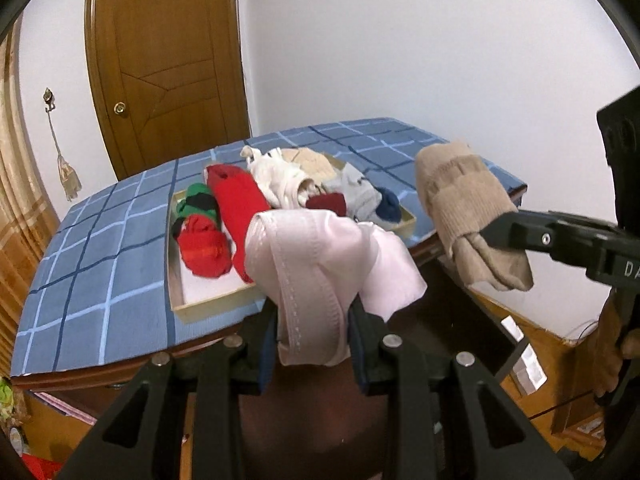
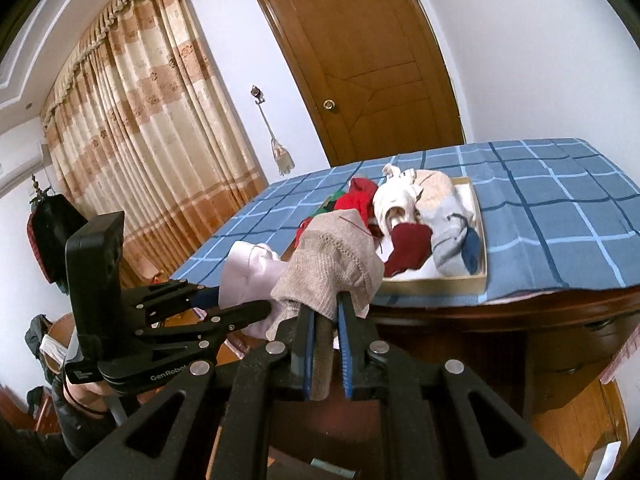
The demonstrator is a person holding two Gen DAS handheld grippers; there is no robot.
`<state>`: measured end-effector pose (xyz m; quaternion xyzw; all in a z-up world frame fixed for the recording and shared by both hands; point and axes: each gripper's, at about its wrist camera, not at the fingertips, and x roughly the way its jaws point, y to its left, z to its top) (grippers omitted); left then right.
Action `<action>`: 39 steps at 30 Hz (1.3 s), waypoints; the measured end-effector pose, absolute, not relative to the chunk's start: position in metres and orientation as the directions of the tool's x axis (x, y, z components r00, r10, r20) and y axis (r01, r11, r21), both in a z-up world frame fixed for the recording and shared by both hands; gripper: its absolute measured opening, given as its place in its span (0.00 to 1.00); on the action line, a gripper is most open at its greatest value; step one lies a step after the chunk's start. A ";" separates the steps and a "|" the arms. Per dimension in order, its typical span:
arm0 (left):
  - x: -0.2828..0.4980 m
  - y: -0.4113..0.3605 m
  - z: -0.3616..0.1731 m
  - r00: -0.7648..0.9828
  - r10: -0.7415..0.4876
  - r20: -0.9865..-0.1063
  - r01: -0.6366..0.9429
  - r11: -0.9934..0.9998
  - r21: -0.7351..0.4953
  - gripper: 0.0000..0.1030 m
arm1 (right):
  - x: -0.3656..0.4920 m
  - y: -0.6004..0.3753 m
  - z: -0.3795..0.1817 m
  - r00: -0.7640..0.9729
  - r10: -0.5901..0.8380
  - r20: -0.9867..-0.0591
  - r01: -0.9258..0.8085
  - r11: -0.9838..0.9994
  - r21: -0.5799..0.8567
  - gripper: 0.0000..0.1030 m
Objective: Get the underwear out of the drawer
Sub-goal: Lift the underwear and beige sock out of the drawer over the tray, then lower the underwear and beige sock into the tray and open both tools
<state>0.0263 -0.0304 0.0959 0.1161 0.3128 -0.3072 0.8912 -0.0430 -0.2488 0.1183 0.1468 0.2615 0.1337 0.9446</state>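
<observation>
Blue-checked bed (image 1: 100, 248) behind, pale pink underwear (image 1: 320, 264) is being pinched by the left gripper (image 1: 312, 320) and a beige garment (image 2: 336, 264) by the right gripper (image 2: 324, 312); loosely draped folds risk slipping free.

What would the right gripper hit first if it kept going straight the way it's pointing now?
Probably the blue checked cloth at the table's near edge, or the wooden tray of clothes; depth is unclear. The right gripper is gripping a beige garment.
</observation>
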 end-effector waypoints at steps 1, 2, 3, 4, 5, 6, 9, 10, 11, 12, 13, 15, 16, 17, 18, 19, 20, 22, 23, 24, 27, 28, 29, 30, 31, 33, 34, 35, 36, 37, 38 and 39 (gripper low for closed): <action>0.030 -0.030 0.097 0.614 -0.483 -0.624 0.620 0.784 0.004 0.28 | -0.040 -0.251 0.120 0.830 0.326 -0.452 -0.172 0.922 0.347 0.12; 0.031 -0.030 0.097 0.614 -0.487 -0.622 0.620 0.784 -0.002 0.28 | -0.037 -0.252 0.121 0.832 0.323 -0.451 -0.170 0.923 0.346 0.12; 0.034 -0.030 0.097 0.612 -0.490 -0.620 0.620 0.784 -0.007 0.28 | -0.036 -0.253 0.122 0.834 0.320 -0.450 -0.169 0.924 0.344 0.12; 0.035 -0.029 0.096 0.612 -0.491 -0.620 0.620 0.785 -0.010 0.28 | -0.034 -0.254 0.124 0.836 0.314 -0.450 -0.166 0.926 0.339 0.12; 0.037 -0.028 0.095 0.610 -0.491 -0.621 0.618 0.786 -0.014 0.28 | -0.033 -0.254 0.125 0.839 0.305 -0.450 -0.162 0.930 0.329 0.12; 0.038 -0.028 0.094 0.609 -0.491 -0.622 0.617 0.787 -0.018 0.28 | -0.033 -0.254 0.125 0.842 0.297 -0.451 -0.158 0.934 0.320 0.12; 0.045 -0.025 0.092 0.609 -0.489 -0.624 0.606 0.795 -0.031 0.28 | -0.030 -0.257 0.126 0.848 0.270 -0.456 -0.142 0.945 0.296 0.12; 0.048 -0.024 0.092 0.611 -0.488 -0.624 0.601 0.798 -0.036 0.28 | -0.028 -0.259 0.126 0.848 0.267 -0.458 -0.138 0.945 0.296 0.12; 0.051 -0.023 0.093 0.613 -0.486 -0.623 0.596 0.802 -0.039 0.28 | -0.025 -0.261 0.125 0.847 0.266 -0.460 -0.134 0.945 0.300 0.12; 0.054 -0.022 0.094 0.616 -0.486 -0.621 0.592 0.805 -0.043 0.28 | -0.023 -0.262 0.125 0.846 0.266 -0.461 -0.132 0.944 0.302 0.12; 0.057 -0.022 0.095 0.620 -0.485 -0.618 0.586 0.809 -0.047 0.28 | -0.021 -0.263 0.125 0.846 0.264 -0.463 -0.129 0.944 0.303 0.12; 0.063 -0.020 0.098 0.627 -0.484 -0.610 0.575 0.816 -0.058 0.28 | -0.015 -0.265 0.124 0.844 0.264 -0.467 -0.127 0.944 0.304 0.12; 0.066 -0.018 0.099 0.631 -0.486 -0.605 0.569 0.820 -0.065 0.28 | -0.012 -0.266 0.124 0.843 0.265 -0.467 -0.127 0.944 0.305 0.12; 0.068 -0.017 0.100 0.634 -0.485 -0.602 0.565 0.822 -0.068 0.28 | -0.010 -0.266 0.124 0.843 0.265 -0.468 -0.128 0.944 0.305 0.12; 0.070 -0.015 0.102 0.640 -0.482 -0.599 0.558 0.827 -0.070 0.28 | -0.007 -0.267 0.124 0.844 0.262 -0.468 -0.126 0.945 0.301 0.12; 0.073 -0.013 0.103 0.647 -0.478 -0.595 0.549 0.833 -0.072 0.28 | -0.006 -0.267 0.125 0.846 0.255 -0.468 -0.123 0.948 0.295 0.12; 0.077 -0.011 0.104 0.654 -0.473 -0.590 0.538 0.840 -0.076 0.28 | -0.005 -0.267 0.126 0.848 0.247 -0.469 -0.118 0.951 0.287 0.12; 0.084 -0.006 0.106 0.667 -0.464 -0.582 0.519 0.851 -0.084 0.28 | 0.002 -0.268 0.126 0.849 0.241 -0.471 -0.115 0.953 0.279 0.12; 0.086 -0.003 0.107 0.675 -0.459 -0.578 0.507 0.857 -0.089 0.28 | 0.005 -0.268 0.126 0.848 0.242 -0.471 -0.116 0.953 0.281 0.12; 0.089 -0.001 0.109 0.683 -0.453 -0.573 0.496 0.863 -0.091 0.28 | 0.008 -0.269 0.126 0.848 0.244 -0.470 -0.117 0.952 0.283 0.12; 0.095 0.006 0.111 0.711 -0.423 -0.562 0.457 0.885 -0.087 0.28 | 0.018 -0.269 0.126 0.848 0.245 -0.471 -0.119 0.952 0.282 0.12; 0.098 0.007 0.112 0.721 -0.411 -0.558 0.444 0.892 -0.084 0.28 | 0.021 -0.269 0.126 0.847 0.247 -0.471 -0.120 0.951 0.284 0.12; 0.100 0.009 0.113 0.729 -0.402 -0.555 0.432 0.898 -0.083 0.28 | 0.025 -0.269 0.126 0.845 0.251 -0.472 -0.121 0.950 0.288 0.12; 0.103 0.010 0.113 0.735 -0.395 -0.551 0.420 0.903 -0.086 0.28 | 0.029 -0.268 0.126 0.845 0.250 -0.473 -0.120 0.950 0.287 0.12; 0.106 0.011 0.114 0.742 -0.387 -0.548 0.408 0.909 -0.090 0.28 | 0.032 -0.267 0.125 0.846 0.246 -0.473 -0.118 0.952 0.283 0.12; 0.111 0.011 0.115 0.743 -0.387 -0.546 0.401 0.911 -0.100 0.28 | 0.036 -0.265 0.125 0.846 0.242 -0.475 -0.118 0.954 0.276 0.12; 0.112 0.011 0.115 0.743 -0.390 -0.544 0.400 0.910 -0.106 0.28 | 0.040 -0.264 0.124 0.845 0.246 -0.476 -0.122 0.953 0.276 0.12; 0.114 0.008 0.115 0.742 -0.394 -0.542 0.400 0.909 -0.113 0.28 | 0.043 -0.263 0.124 0.843 0.250 -0.477 -0.126 0.953 0.276 0.12; 0.116 0.006 0.116 0.742 -0.398 -0.540 0.401 0.908 -0.119 0.28 | 0.046 -0.263 0.123 0.841 0.251 -0.479 -0.128 0.953 0.275 0.12; 0.118 0.001 0.117 0.738 -0.407 -0.537 0.408 0.904 -0.124 0.28 | 0.050 -0.262 0.122 0.841 0.251 -0.480 -0.129 0.954 0.272 0.12; 0.119 -0.001 0.117 0.737 -0.414 -0.535 0.414 0.901 -0.126 0.28 | 0.052 -0.261 0.121 0.840 0.249 -0.481 -0.128 0.954 0.270 0.12; 0.120 -0.006 0.118 0.735 -0.419 -0.533 0.420 0.898 -0.127 0.28 | 0.055 -0.261 0.120 0.840 0.246 -0.484 -0.125 0.955 0.269 0.12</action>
